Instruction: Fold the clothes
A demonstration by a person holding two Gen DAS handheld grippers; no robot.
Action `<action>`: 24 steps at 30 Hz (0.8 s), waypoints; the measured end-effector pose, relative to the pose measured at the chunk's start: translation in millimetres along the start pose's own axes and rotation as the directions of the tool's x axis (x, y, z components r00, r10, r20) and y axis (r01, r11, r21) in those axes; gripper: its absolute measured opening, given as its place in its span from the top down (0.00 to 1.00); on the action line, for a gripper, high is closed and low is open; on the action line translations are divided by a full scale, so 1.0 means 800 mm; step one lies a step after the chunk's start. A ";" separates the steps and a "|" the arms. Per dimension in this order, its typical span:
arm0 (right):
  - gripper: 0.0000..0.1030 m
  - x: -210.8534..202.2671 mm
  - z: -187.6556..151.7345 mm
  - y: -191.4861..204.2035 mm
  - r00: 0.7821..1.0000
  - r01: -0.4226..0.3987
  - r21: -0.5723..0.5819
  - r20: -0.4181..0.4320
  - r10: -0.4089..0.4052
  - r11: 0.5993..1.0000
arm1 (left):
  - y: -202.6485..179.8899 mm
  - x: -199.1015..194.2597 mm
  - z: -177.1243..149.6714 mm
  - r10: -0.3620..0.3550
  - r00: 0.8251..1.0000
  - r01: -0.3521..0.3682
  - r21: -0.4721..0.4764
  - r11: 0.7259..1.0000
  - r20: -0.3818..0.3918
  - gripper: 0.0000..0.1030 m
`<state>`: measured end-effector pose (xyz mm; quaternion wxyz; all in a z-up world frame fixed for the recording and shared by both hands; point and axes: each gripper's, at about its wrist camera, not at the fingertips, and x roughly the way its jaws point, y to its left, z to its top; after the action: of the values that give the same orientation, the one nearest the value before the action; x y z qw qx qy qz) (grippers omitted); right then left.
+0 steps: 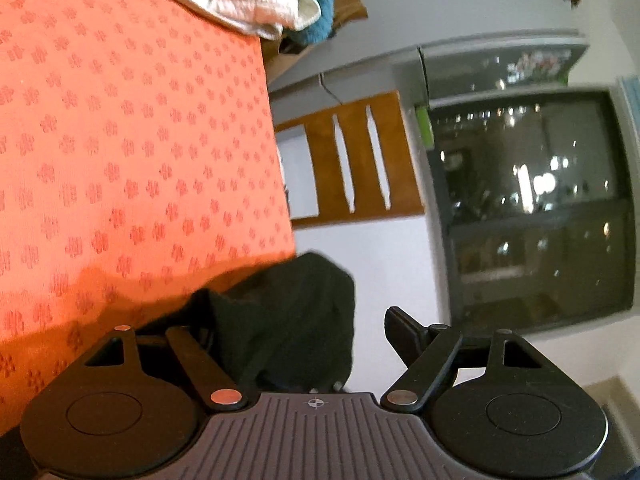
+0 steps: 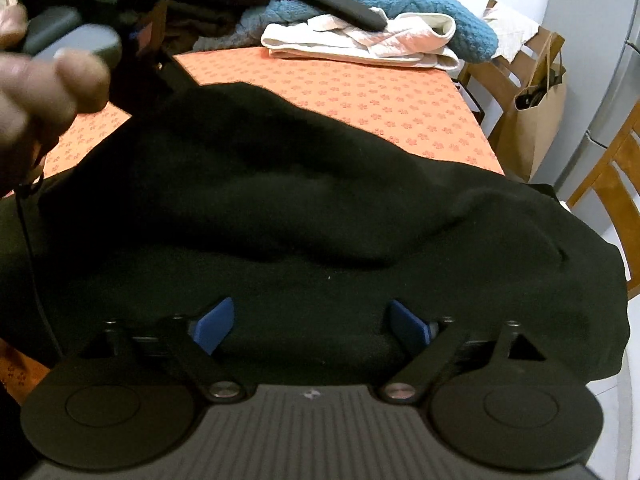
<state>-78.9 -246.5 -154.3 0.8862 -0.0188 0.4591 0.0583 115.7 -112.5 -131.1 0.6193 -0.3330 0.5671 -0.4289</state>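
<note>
Black fleece garment [image 2: 280, 200] bunched on orange desk [image 2: 360, 92] | left tongs [image 1: 296, 332] apart around its edge | right tongs [image 2: 310, 326] apart above it | mid-fold, judged | next: clamp an edge.

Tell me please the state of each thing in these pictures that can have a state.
left hand-held gripper: open, black cloth between its fingers
right hand-held gripper: open, over the black garment
black garment: unfolded, rumpled, hanging over the table edge
white garment: folded, on the table
blue towel: bunched behind the white garment
paper bag: upright, open, beside the table
</note>
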 end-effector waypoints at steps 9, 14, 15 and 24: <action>0.12 0.001 -0.001 -0.003 1.000 -0.005 0.004 0.004 0.005 1.000 | 0.011 -0.003 0.027 0.006 1.000 -0.004 -0.069 0.998 0.022 0.26; 0.12 0.002 -0.002 -0.002 1.000 -0.006 0.006 0.008 0.006 1.000 | 0.021 -0.001 0.043 0.013 1.000 -0.015 -0.103 0.995 -0.020 0.29; 0.12 0.002 -0.002 -0.002 1.000 -0.007 0.005 0.008 0.007 1.000 | 0.022 -0.001 0.047 0.017 0.999 -0.020 -0.098 0.995 -0.036 0.30; 0.12 0.000 -0.005 -0.002 1.000 -0.012 0.005 0.019 0.012 1.000 | 0.027 0.015 0.081 0.068 0.977 -0.079 -0.049 0.996 -0.202 0.34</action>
<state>-81.6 -248.8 -156.6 0.8903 -0.0132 0.4510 0.0624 183.2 -119.2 -146.4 0.5650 -0.2844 0.6504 -0.4207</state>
